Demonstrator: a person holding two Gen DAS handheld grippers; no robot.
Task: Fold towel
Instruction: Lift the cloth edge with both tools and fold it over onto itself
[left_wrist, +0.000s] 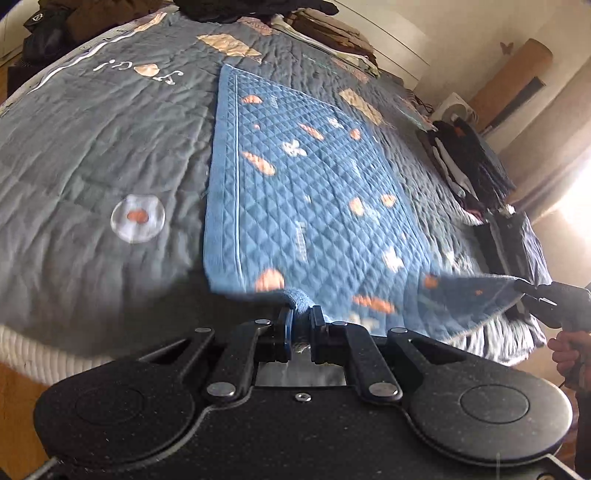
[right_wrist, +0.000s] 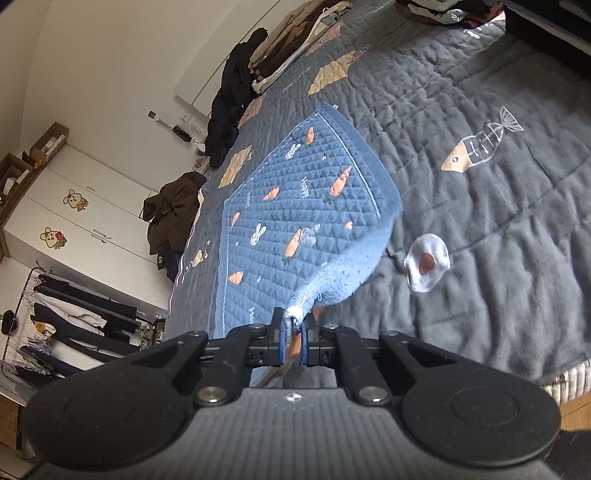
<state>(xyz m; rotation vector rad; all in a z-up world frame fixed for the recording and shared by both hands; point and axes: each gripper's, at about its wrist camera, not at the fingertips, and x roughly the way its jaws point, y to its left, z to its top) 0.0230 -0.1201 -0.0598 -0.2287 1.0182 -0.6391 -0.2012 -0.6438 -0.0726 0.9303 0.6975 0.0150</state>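
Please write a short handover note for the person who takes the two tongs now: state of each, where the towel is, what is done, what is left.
Left tongs: shut on a near corner of the blue towel.
Right tongs: shut on the other near corner.
Towel: spread on the grey quilt, near edge lifted, far end flat.
Done: both corners gripped.
Left: no fold visible yet; probably carry the near edge over to the far edge.

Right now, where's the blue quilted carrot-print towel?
The blue quilted carrot-print towel is spread on the grey bedspread, near corners pinched by the left gripper and right gripper.

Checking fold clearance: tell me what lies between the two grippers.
In the left wrist view, only the lifted near edge of the blue quilted carrot-print towel spans from left gripper to right gripper; nothing else.
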